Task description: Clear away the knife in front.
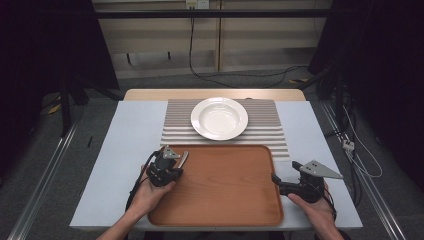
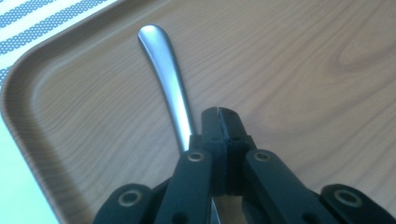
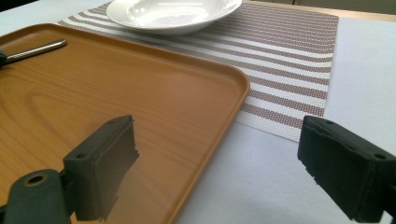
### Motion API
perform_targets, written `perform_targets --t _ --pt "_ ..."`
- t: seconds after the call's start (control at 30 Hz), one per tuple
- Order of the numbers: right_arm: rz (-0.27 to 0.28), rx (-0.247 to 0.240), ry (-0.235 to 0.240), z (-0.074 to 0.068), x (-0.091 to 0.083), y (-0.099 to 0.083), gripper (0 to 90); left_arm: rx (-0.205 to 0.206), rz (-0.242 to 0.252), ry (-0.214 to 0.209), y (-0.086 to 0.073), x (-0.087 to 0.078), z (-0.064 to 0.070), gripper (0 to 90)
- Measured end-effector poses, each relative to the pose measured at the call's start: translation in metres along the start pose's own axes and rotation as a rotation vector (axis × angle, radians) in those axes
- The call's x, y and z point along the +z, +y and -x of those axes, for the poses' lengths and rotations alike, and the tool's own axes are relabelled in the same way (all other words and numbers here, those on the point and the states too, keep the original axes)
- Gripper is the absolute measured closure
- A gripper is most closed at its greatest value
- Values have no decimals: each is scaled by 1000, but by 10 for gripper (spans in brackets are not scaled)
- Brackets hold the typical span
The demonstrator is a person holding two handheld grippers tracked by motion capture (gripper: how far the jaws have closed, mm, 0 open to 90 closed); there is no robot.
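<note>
left claw (image 2: 219, 114) clenched on metal utensil handle (image 2: 164, 70) over wooden tray (image 1: 225, 192) | right claw (image 3: 219, 170) released, straddling tray's right rim

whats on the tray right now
A metal utensil handle lies near the tray corner, held by the left gripper. Its other end is hidden under the gripper, so spoon or fork is unclear.

Bright table, dark surroundings; blurred near jaws
</note>
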State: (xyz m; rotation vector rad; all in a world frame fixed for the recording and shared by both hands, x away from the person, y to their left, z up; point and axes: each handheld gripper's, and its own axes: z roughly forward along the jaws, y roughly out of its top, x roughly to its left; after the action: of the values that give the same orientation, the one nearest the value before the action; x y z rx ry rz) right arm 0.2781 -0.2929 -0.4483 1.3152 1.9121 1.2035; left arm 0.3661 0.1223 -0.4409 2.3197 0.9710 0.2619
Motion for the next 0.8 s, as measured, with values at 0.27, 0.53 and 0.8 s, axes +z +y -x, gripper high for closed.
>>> perform_targets --t 0.27,0.53,0.8 --pt "-1 1 0 0 0 0 112 -3 -10 9 -3 -4 -6 900" --pt "-2 2 0 0 0 0 112 -21 -14 19 -7 -7 -12 900" --pt "-4 2 0 0 0 0 112 -23 -19 36 -11 -11 -19 900"
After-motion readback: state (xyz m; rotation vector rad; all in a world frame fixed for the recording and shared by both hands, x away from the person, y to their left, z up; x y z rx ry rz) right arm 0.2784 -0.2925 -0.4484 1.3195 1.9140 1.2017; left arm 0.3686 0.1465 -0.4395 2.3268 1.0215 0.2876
